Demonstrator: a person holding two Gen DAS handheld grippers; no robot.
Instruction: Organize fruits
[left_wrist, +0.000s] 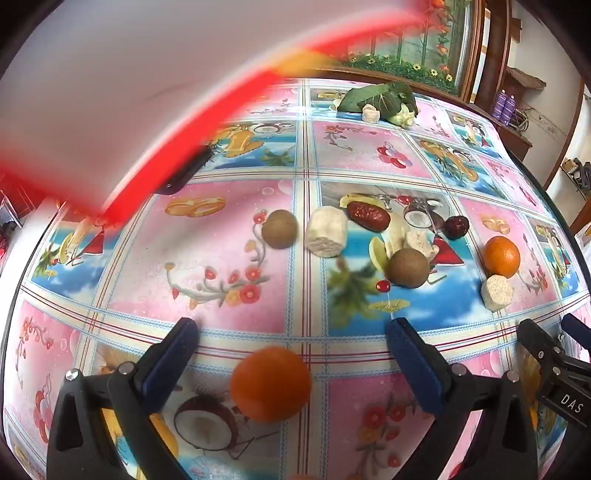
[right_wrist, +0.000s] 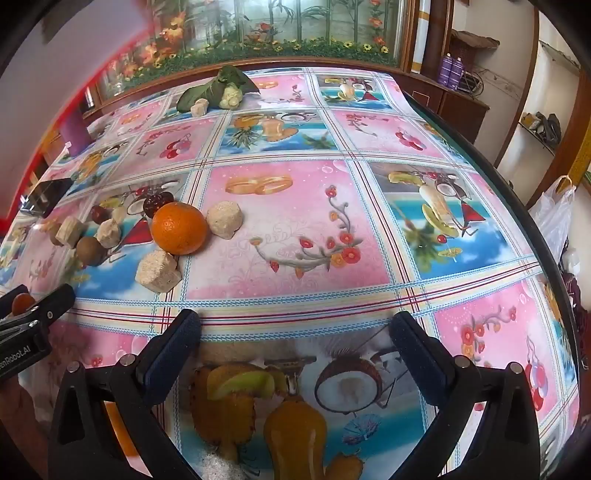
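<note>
Glossy cloth, matt fruit

The printed tablecloth (right_wrist: 295, 229) looks slick plastic; the orange (right_wrist: 179, 228) at left is dimpled, the pale chunk (right_wrist: 158, 271) below it rough.

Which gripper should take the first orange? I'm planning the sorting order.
Left. An orange lies on the tablecloth between the left gripper's open jaws; the right gripper frames only cloth.

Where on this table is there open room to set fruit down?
Free: the pink flowered panel right of the orange, and the cloth beyond it toward the leafy greens. Crowded: the cluster left of the orange, with kiwis and pale chunks.
</note>
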